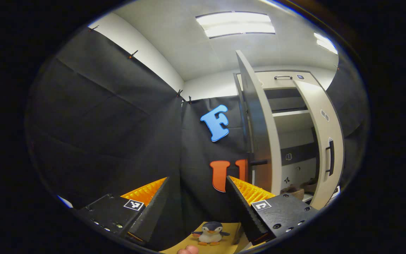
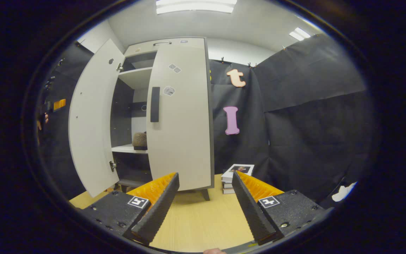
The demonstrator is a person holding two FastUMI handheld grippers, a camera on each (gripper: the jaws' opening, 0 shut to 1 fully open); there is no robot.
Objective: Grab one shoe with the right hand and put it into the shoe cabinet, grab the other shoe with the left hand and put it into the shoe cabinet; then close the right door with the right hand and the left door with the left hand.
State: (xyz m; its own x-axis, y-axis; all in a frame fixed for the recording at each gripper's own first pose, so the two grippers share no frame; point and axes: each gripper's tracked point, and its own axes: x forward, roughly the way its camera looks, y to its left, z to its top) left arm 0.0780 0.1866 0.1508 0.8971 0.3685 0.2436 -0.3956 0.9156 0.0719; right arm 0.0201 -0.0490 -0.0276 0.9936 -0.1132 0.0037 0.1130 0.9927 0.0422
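Left claw: we see the left claw [image 1: 197, 201] spread wide with nothing between its fingers, facing the black cloth wall, well apart from the cabinet.
Right claw: the right claw [image 2: 204, 201] is also spread and empty, held over the wooden surface [image 2: 196, 218] in front of the cabinet.
Shoe cabinet: the shoe cabinet [image 2: 174, 44] stands on the surface against the cloth wall; in the left gripper view it sits at the right [image 1: 294, 102].
Right door: the right door [image 2: 182, 120] looks nearly closed from the right gripper view, its dark handle [image 2: 155, 104] facing us.
Left door: the left door [image 2: 92, 120] swings wide open; in the left gripper view we see it edge-on [image 1: 259, 127].
Shoes: we see a brown shoe [image 2: 140, 140] on a shelf inside the cabinet; in the left gripper view a brownish shape [image 1: 293, 192] lies low inside, too dim to tell whether it is one shoe or two.
Other things: a toy penguin [image 1: 210, 233] stands on the surface below the left claw; a stack of books [image 2: 236, 176] lies just right of the cabinet.
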